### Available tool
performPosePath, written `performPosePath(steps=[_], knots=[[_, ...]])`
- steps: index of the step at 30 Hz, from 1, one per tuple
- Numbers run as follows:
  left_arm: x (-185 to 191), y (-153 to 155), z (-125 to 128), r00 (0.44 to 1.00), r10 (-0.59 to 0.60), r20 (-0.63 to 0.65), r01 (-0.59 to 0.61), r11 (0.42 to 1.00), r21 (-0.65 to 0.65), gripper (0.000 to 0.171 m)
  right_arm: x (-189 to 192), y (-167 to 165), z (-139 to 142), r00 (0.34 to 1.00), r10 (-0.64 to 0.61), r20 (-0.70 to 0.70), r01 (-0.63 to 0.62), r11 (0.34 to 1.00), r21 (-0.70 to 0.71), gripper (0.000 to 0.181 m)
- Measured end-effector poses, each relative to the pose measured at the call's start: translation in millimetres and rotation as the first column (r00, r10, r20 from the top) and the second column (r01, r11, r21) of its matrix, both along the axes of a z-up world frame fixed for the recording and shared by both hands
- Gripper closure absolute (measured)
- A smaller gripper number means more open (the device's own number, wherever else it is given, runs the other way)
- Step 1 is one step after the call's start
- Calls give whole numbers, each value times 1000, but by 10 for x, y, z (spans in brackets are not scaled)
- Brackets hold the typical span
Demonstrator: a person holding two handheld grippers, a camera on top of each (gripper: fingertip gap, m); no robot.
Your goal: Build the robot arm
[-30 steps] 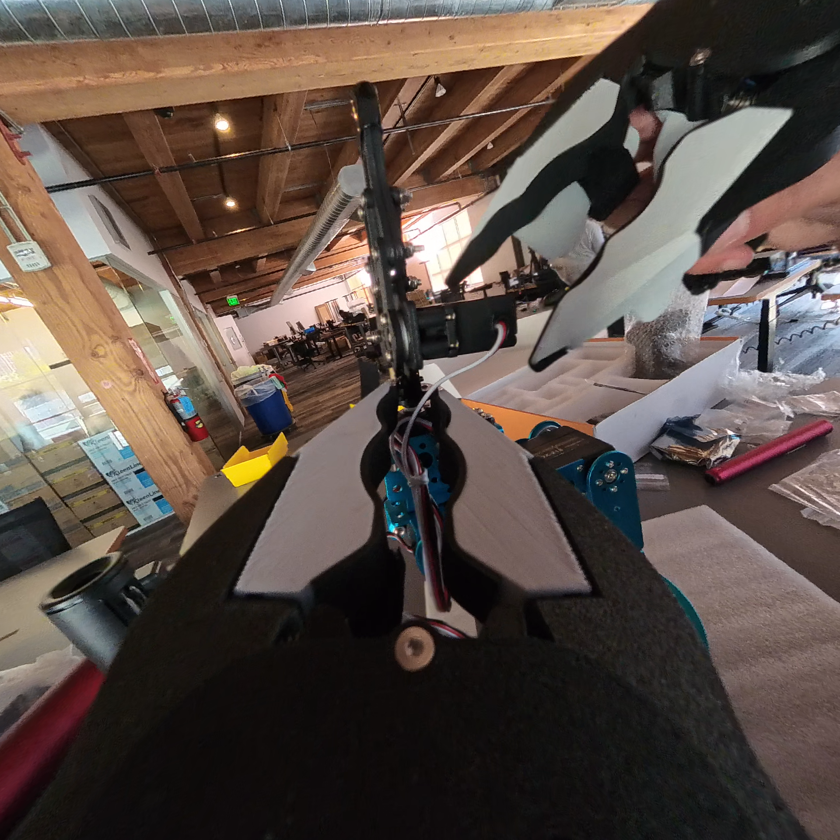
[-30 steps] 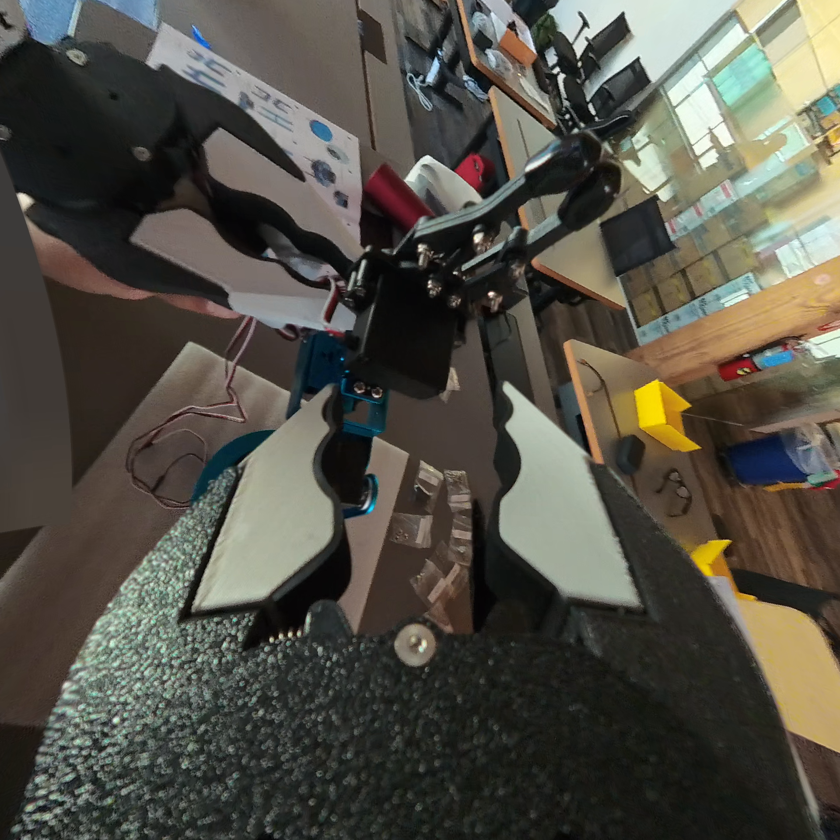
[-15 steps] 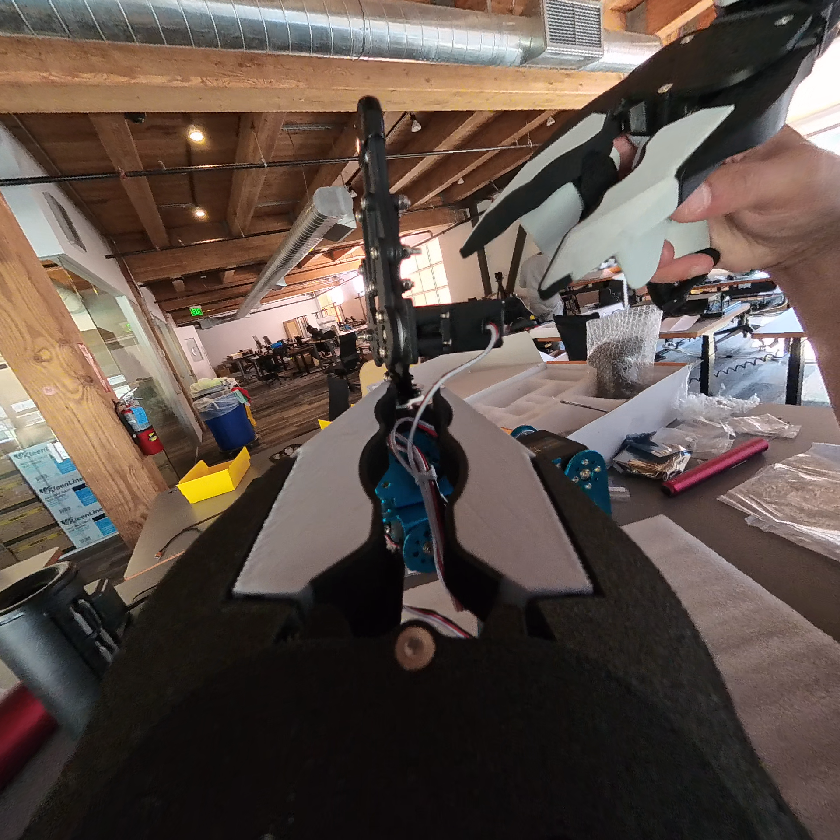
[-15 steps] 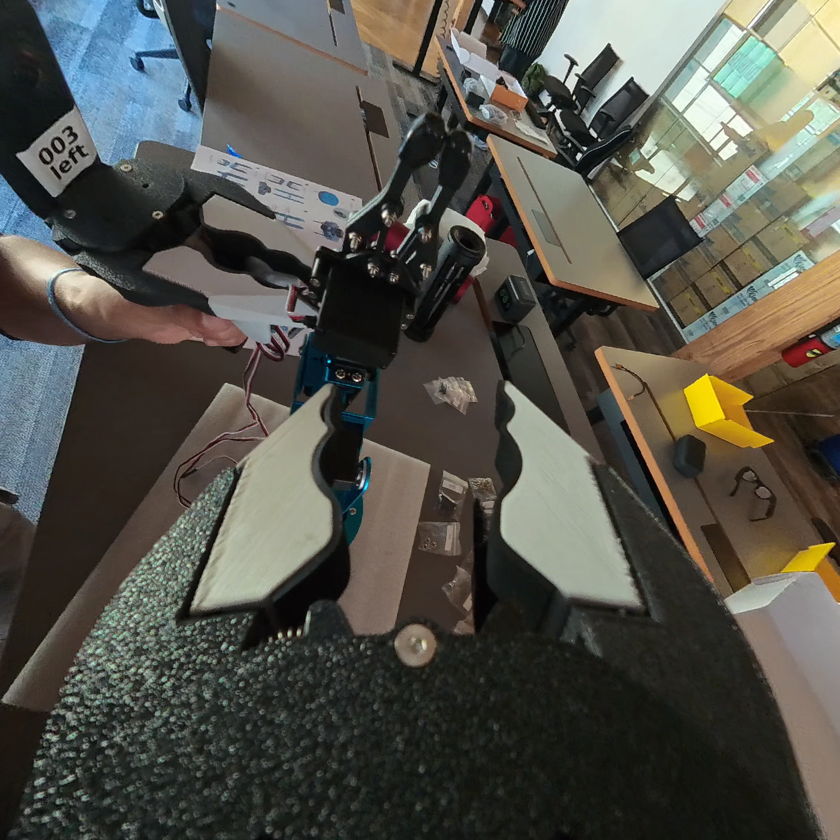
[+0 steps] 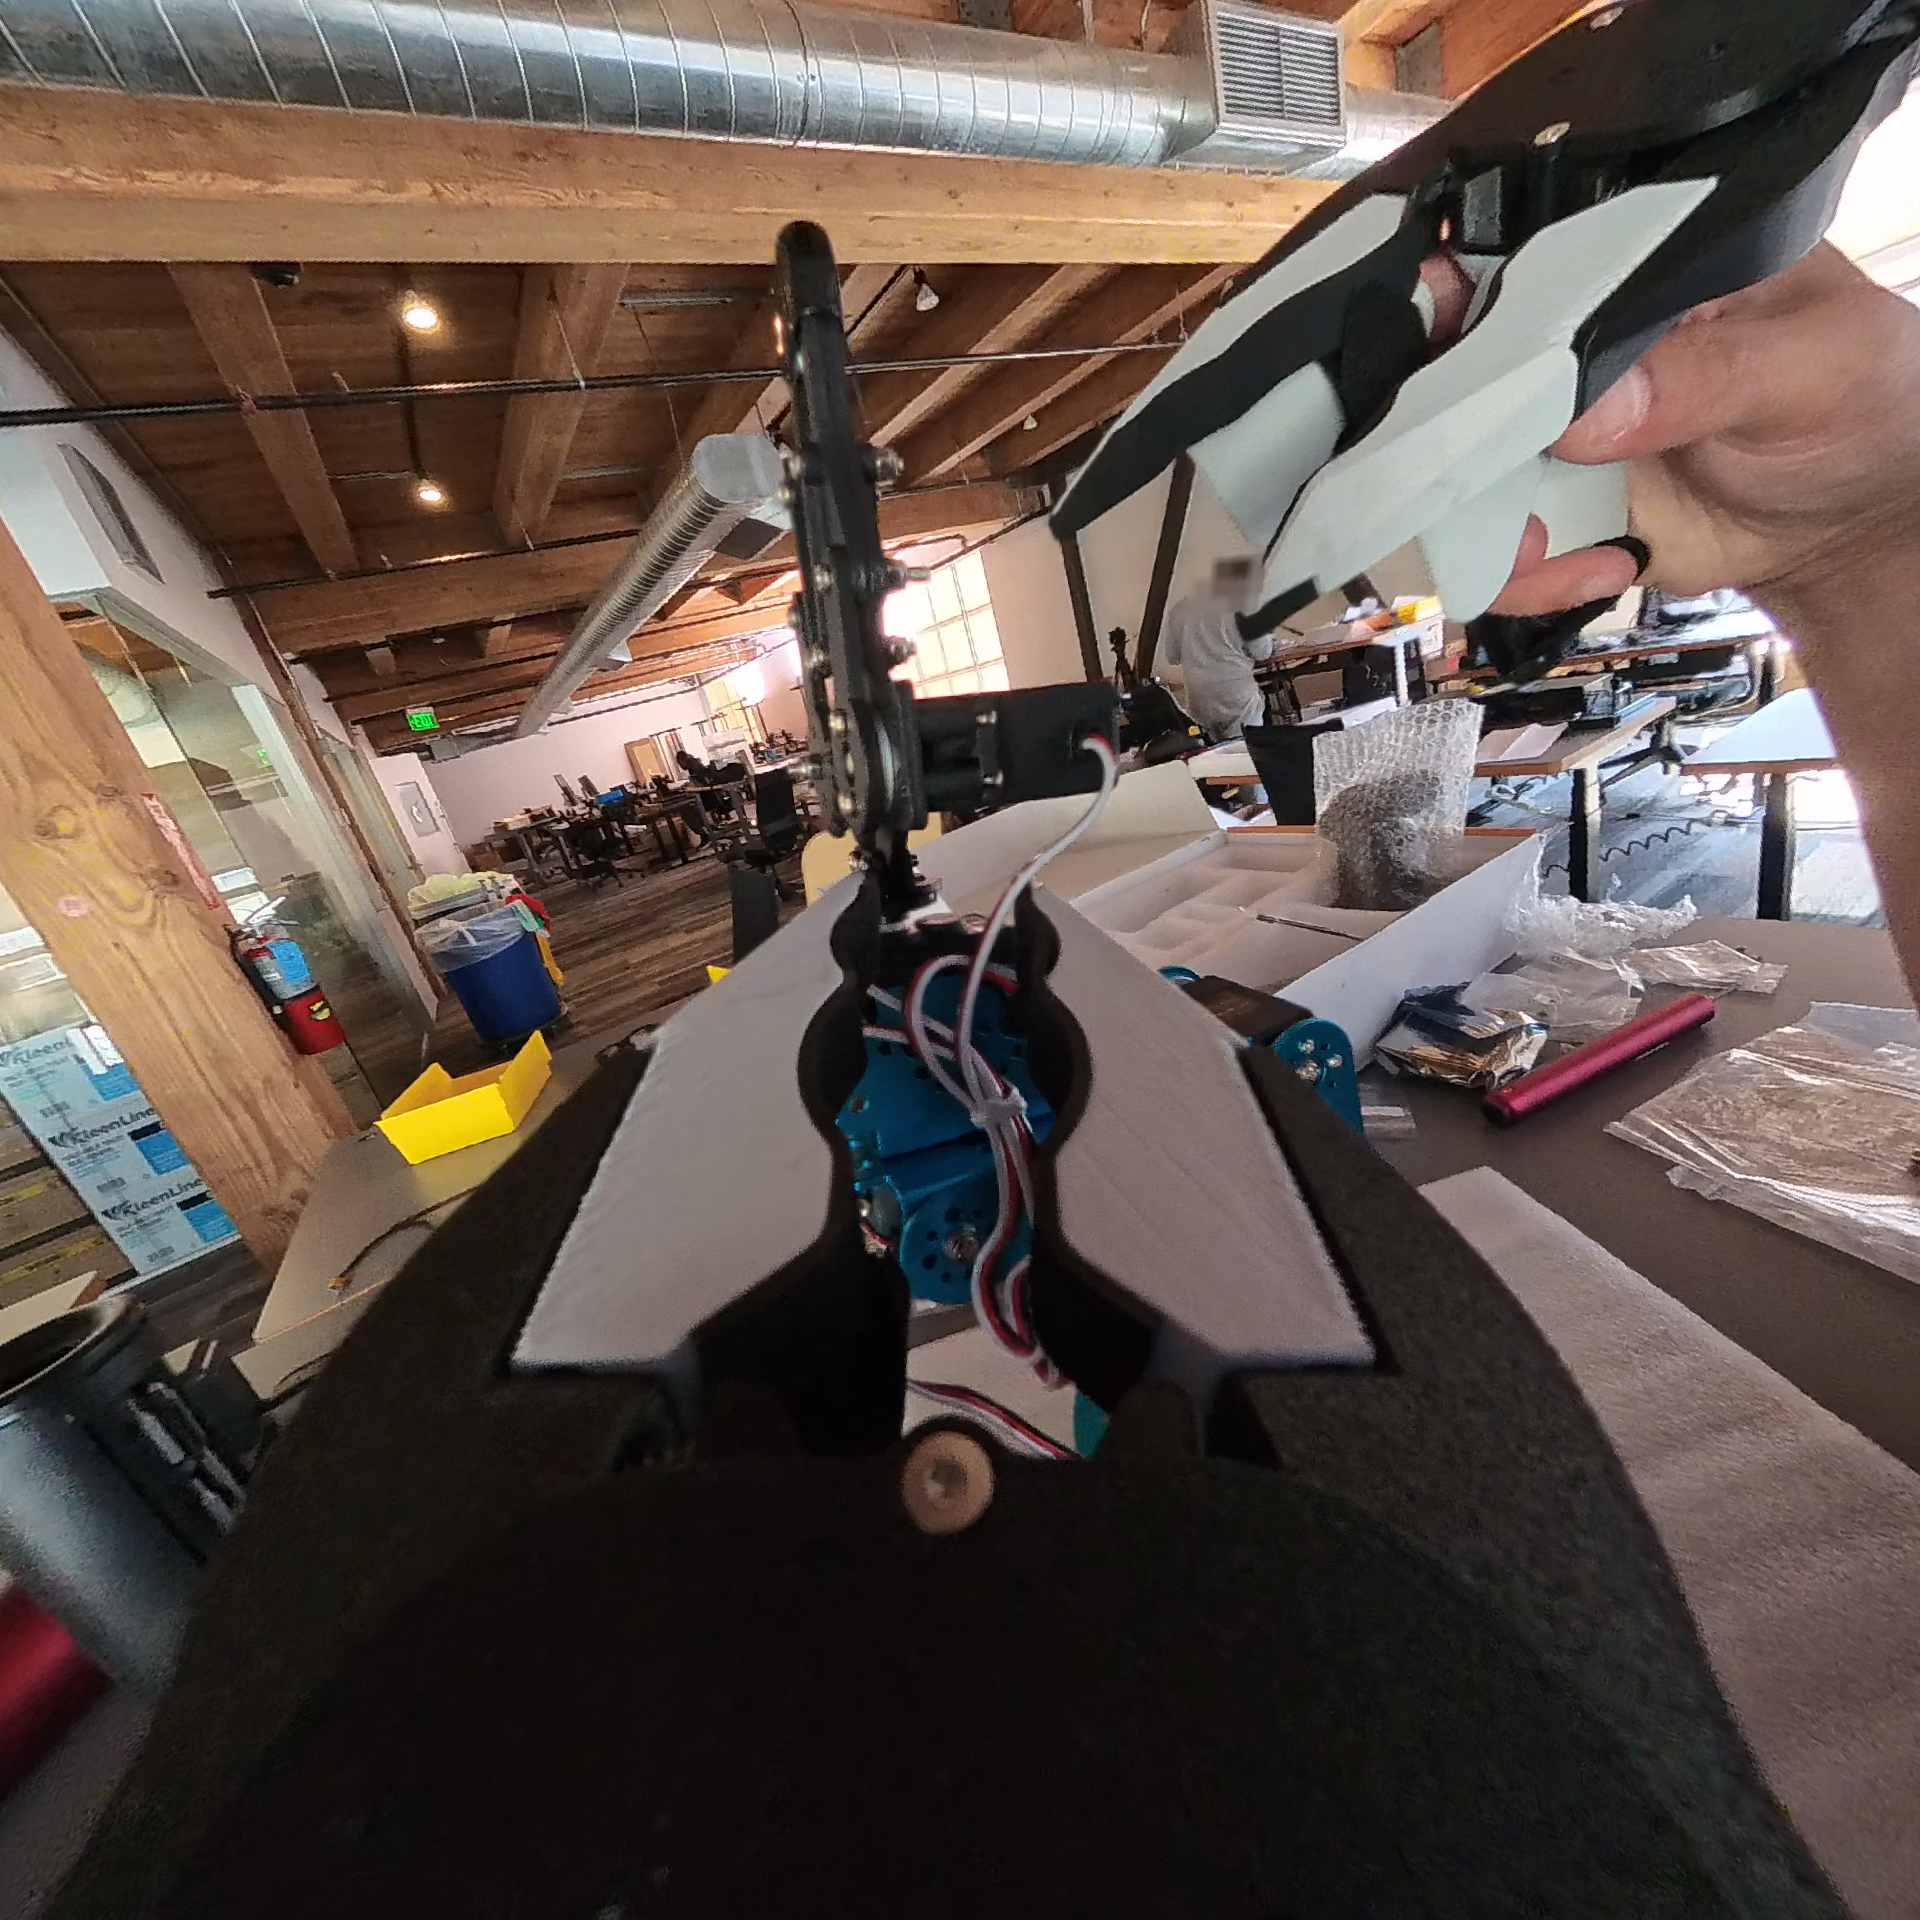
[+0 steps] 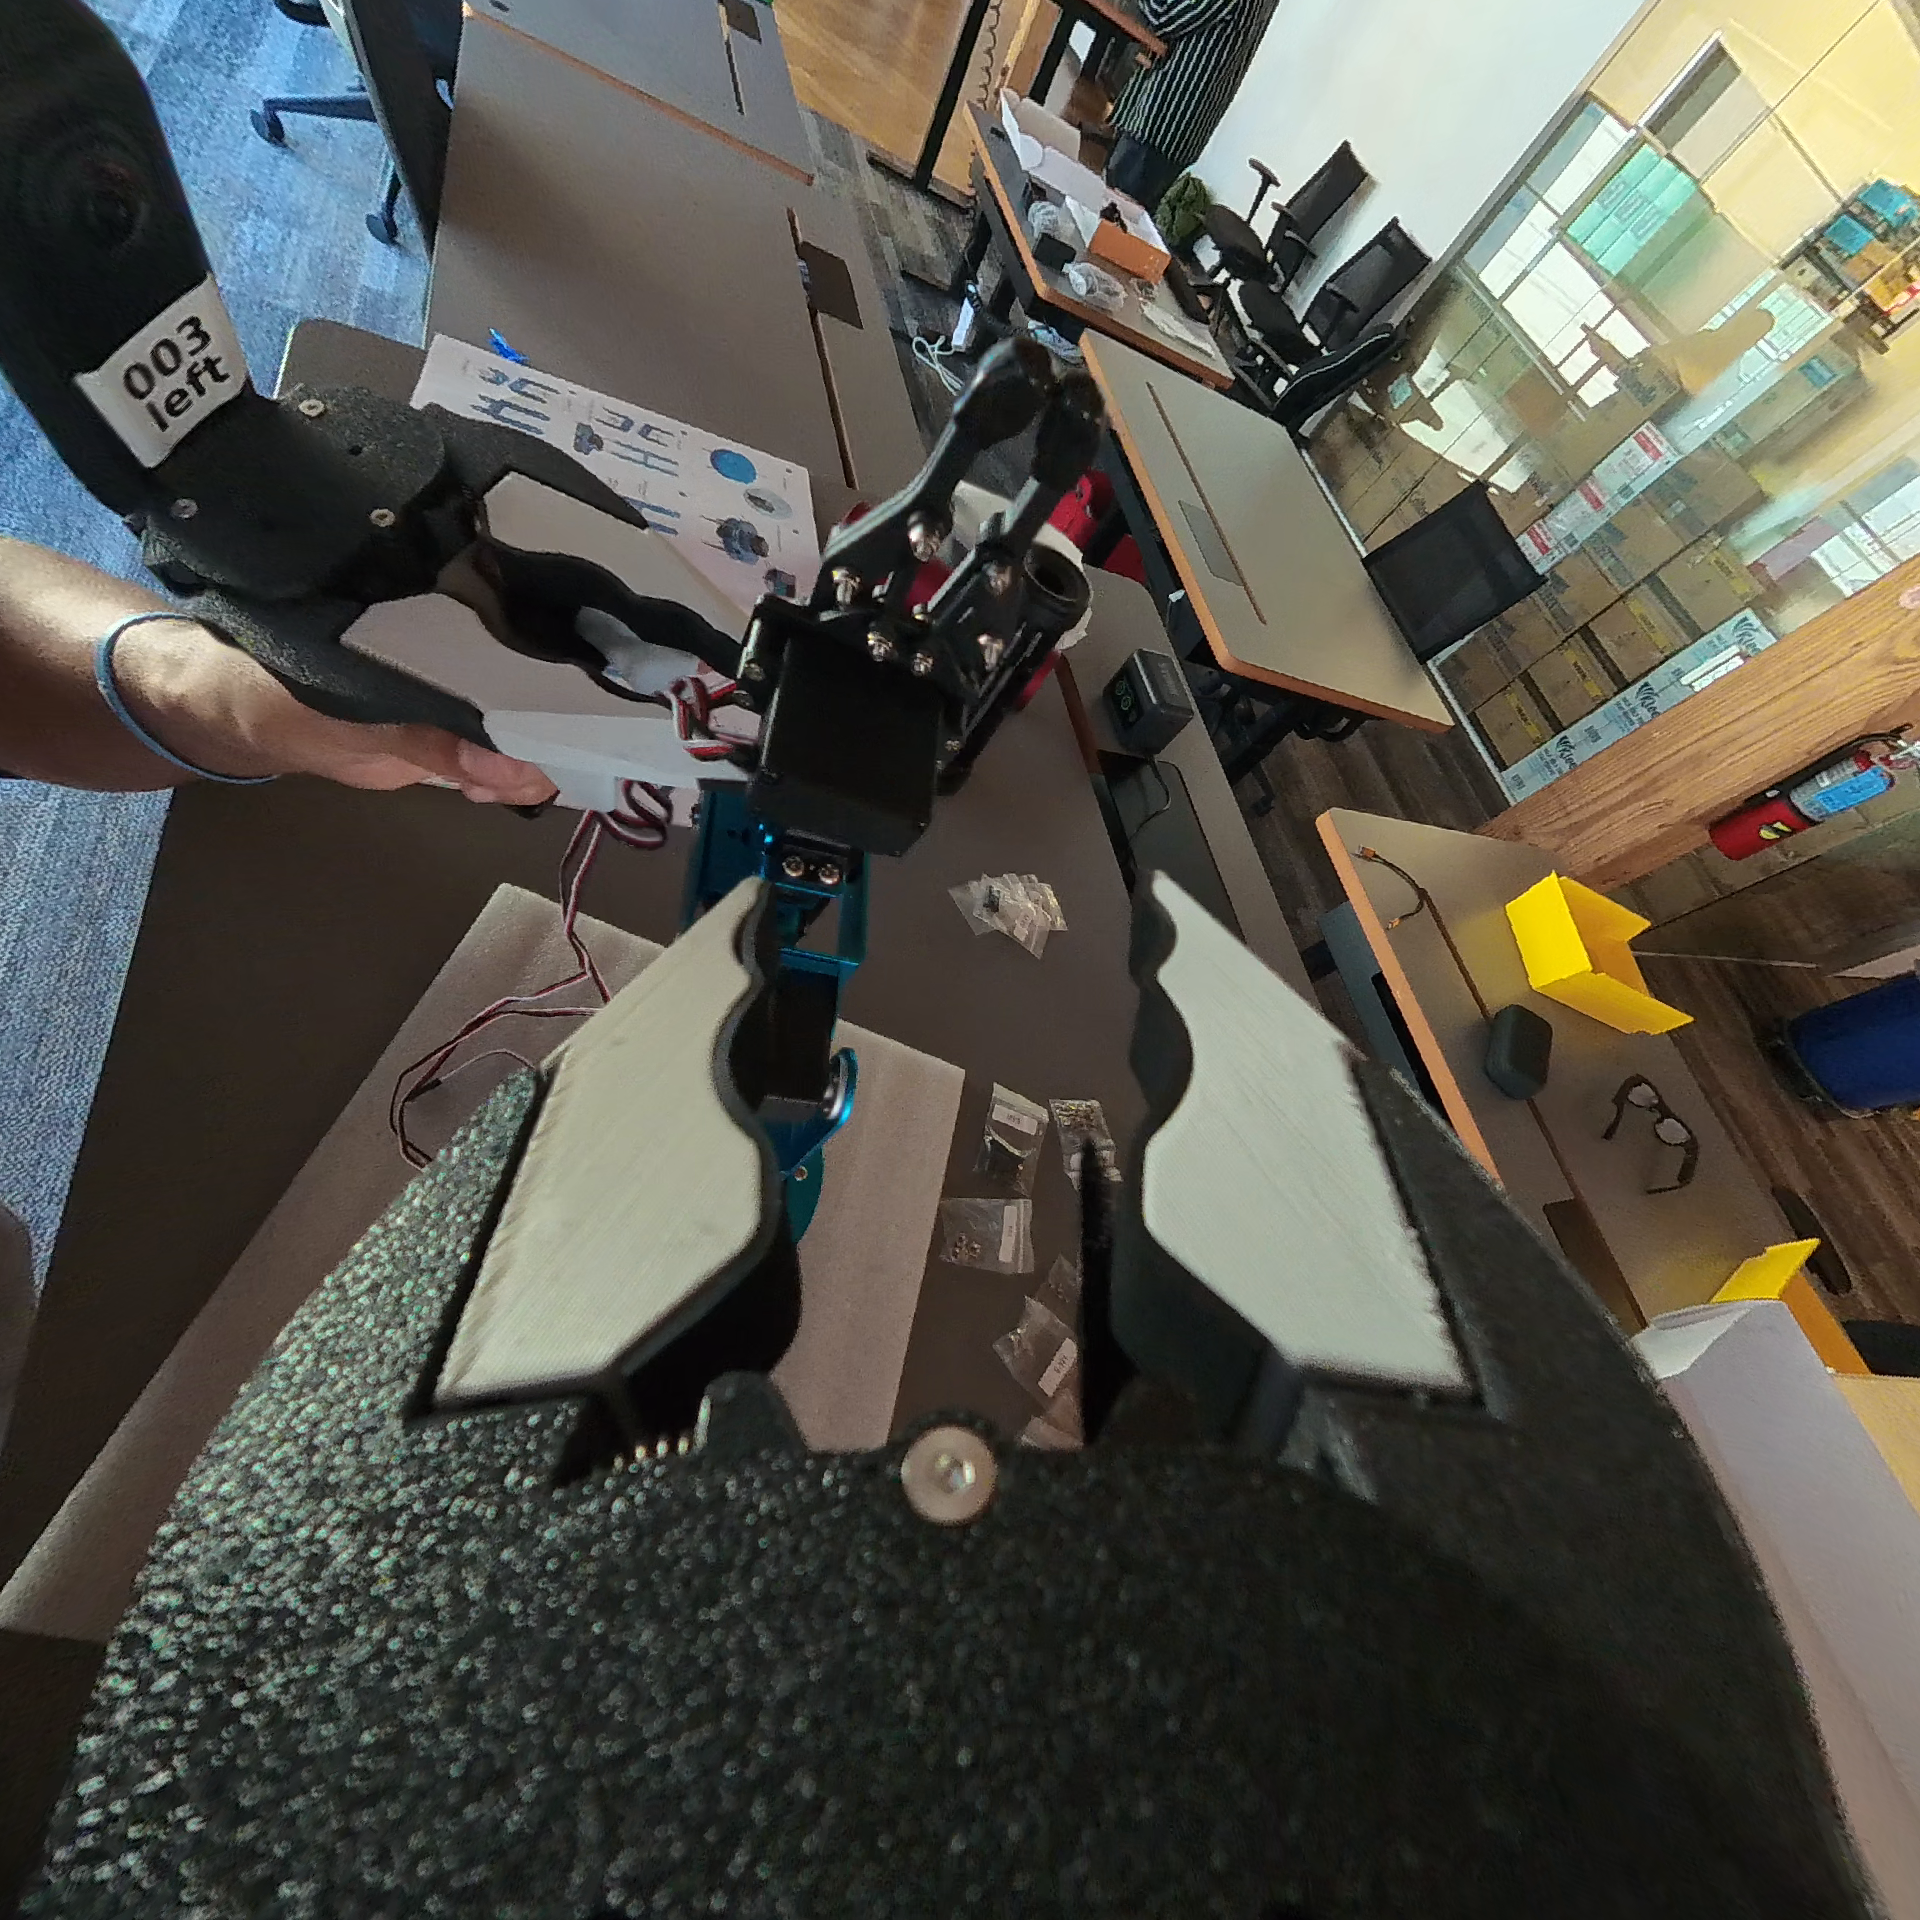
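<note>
A small robot arm with blue metal brackets (image 5: pixel 935 1132), a black servo (image 6: pixel 842 727) and a black claw (image 5: pixel 831 540) stands on a grey foam mat (image 6: pixel 894 1195). My left gripper (image 5: pixel 904 904) is shut on it just below the claw, with red, white and black wires (image 5: pixel 987 1060) running between the fingers. In the right wrist view the left gripper (image 6: pixel 717 707) reaches in from the left beside the servo. My right gripper (image 6: pixel 951 888) is open and empty, held above and back from the arm. It also shows in the left wrist view (image 5: pixel 1153 566) at the upper right.
A white box with foam compartments (image 5: pixel 1351 935), bubble wrap (image 5: pixel 1392 800), a red tube (image 5: pixel 1600 1055) and plastic bags (image 5: pixel 1808 1122) lie to the right. Small parts bags (image 6: pixel 1013 904) and a printed sheet (image 6: pixel 623 457) lie on the brown table. A dark cylinder (image 5: pixel 62 1455) stands at left. The dark cylinder (image 5: pixel 62 1455) lies some 30 cm from my left tips, 40 cm from my right tips.
The right gripper has drawn back and up, away from the servo it was close to. The left gripper keeps its hold, and the small arm now stands more upright.
</note>
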State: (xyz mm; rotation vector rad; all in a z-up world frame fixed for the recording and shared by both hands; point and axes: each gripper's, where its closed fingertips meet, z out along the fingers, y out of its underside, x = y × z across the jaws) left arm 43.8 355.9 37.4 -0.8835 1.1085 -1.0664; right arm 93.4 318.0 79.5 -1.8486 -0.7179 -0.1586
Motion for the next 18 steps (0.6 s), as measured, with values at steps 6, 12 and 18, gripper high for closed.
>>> performPosePath(steps=[6, 12, 18], knots=[[-43, -54, -29, 998, -63, 0, 63, 997, -34, 138, 13, -6, -1, 1000, -11, 11, 11, 1000, 1, 117], [-307, -63, 79, 983, -164, 79, 171, 981, -93, 126, 24, 20, -69, 1000, -16, 19, 17, 1000, -25, 123], [-600, 27, 44, 961, -265, 78, 276, 937, -215, 117, -86, -80, -23, 1000, 22, 15, -22, 1000, -18, 138]])
